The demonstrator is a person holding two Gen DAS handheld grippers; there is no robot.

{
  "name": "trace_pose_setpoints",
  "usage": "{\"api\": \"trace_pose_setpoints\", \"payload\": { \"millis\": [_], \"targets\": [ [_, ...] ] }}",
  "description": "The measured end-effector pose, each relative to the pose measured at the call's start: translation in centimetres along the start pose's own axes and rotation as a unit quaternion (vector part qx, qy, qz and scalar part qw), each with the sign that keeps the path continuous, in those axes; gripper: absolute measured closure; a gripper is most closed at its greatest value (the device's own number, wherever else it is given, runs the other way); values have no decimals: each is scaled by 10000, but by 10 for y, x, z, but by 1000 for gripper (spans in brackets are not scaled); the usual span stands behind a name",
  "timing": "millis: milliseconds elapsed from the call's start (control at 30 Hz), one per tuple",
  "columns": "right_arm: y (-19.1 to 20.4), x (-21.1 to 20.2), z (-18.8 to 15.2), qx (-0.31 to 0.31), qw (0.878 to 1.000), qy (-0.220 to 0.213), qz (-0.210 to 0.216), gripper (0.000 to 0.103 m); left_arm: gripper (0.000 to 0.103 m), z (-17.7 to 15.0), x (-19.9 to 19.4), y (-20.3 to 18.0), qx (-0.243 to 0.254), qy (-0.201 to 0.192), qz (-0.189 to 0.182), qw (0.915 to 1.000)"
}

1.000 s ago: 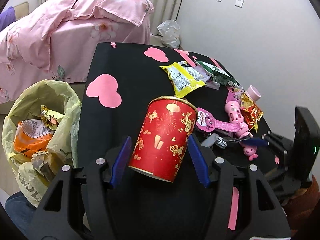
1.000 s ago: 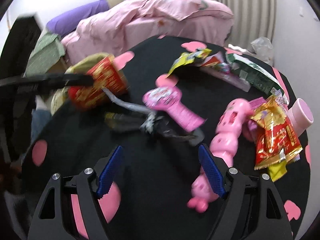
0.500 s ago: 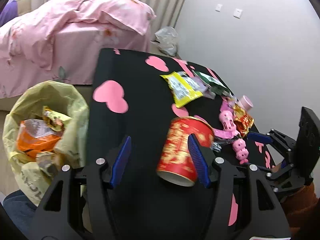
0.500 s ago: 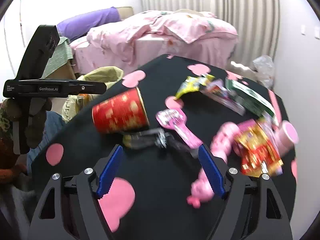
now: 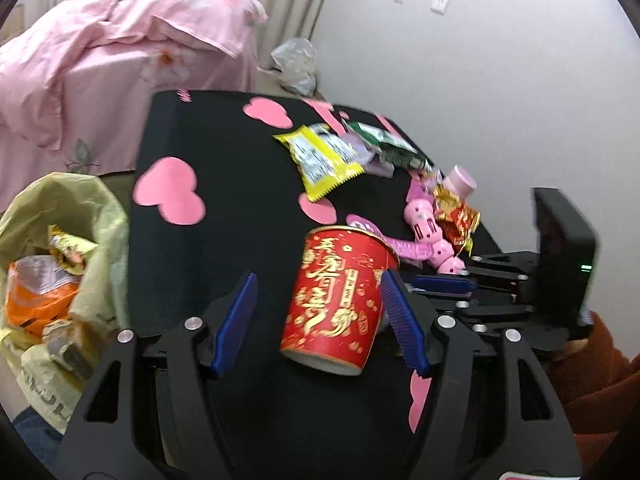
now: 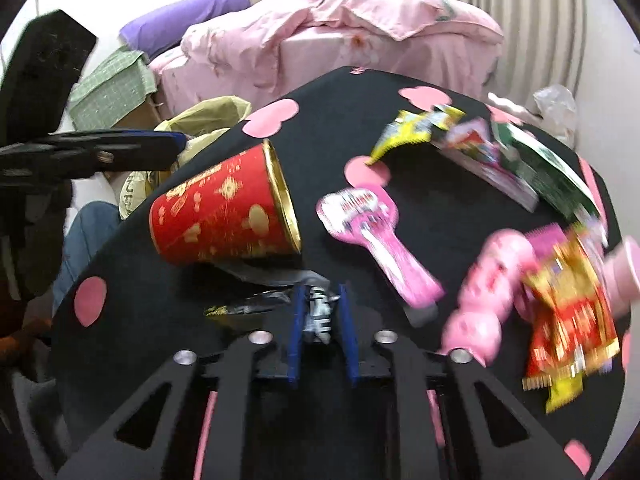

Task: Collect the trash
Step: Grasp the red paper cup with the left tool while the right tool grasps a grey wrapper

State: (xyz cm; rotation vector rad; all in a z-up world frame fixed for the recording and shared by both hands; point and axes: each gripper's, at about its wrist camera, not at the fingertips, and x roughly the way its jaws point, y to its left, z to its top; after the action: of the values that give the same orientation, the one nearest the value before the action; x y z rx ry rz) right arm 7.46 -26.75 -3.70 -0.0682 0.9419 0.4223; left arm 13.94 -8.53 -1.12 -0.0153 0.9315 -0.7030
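wrapper: a crumpled silvery-black scrap, pinched near the front of the table, just below the cup; most of it is tucked under the cup and the pads, so the print can't be read
right gripper: blue ribbed pads pressed together on the wrapper
cup: red paper tub with gold print and a gold rim, laid on its side, mouth turned away; the inside isn't shown
left gripper: jaws are opening, cup sits between them; the right pad is seen at the cup's edge, the left one stands well clear
table: covered in black cloth with pink heart patches
other litter: yellow packet, green packet and red foil packet, all blurred
pink toy: knobbly plastic, smeared by motion
bag: thin yellowish plastic, beside the table's left edge, half filled, cut off by the frame
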Motion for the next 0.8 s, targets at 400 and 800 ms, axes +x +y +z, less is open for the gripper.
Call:
{"api": "trace_pose_setpoints", "payload": {
  "millis": [400,800],
  "targets": [
    [-32,-57,-43,705,9956,-512,-335,88,43,-14,40,-53,606,731,299,9950],
    [-2,-12,-7,93,9995,-279,99,58,43,-34,5,-24,151,427,1213,9916]
  ]
}}
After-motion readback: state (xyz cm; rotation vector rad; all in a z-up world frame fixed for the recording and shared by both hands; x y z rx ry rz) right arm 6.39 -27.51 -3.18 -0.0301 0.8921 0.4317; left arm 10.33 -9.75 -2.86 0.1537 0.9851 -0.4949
